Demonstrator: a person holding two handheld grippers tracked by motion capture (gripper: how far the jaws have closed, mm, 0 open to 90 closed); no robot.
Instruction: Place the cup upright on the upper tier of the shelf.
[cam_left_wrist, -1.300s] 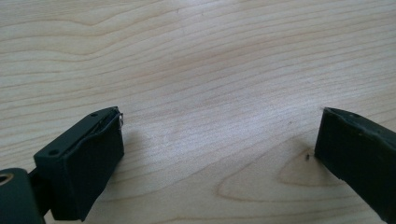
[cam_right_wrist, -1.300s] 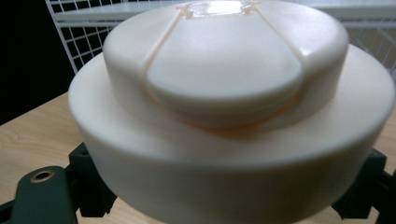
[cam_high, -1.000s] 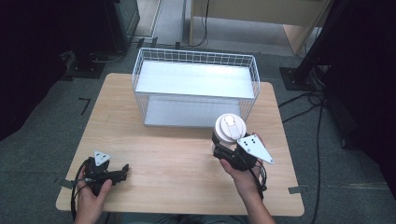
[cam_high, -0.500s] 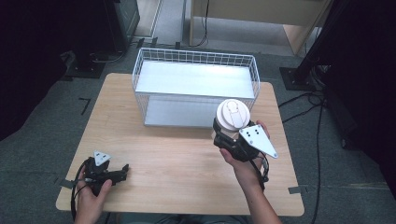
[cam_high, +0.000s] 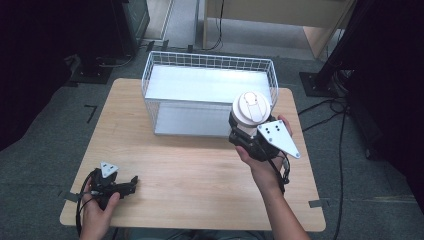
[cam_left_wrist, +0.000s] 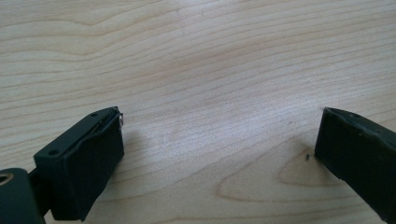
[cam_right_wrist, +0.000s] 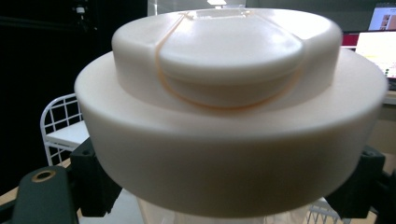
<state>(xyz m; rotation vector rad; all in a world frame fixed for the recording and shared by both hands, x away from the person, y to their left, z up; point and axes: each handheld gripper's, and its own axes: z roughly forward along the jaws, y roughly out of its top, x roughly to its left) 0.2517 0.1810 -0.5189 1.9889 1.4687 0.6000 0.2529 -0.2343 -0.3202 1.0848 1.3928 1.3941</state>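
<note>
Cup (cam_high: 252, 111) with a white lid sits clenched between the jaws of the right gripper (cam_high: 245, 136), right of centre in the high view, held above the table (cam_high: 200, 165) at the near right corner of the wire basket (cam_high: 210, 90). Lower left, the left gripper (cam_high: 131, 182) rests on the wood, jaws spread wide and grasping nothing.

your table (cam_high: 190, 170) is pale wood with a clear grain and a smooth, faintly satin finish. the basket (cam_high: 210, 62) is thin white-coated wire. the cup lid (cam_right_wrist: 229, 93) looks like smooth, matt cream plastic, and the cup wall below it seems translucent. your gripper jaws are matt black, slightly rubbery-looking plastic.
</note>
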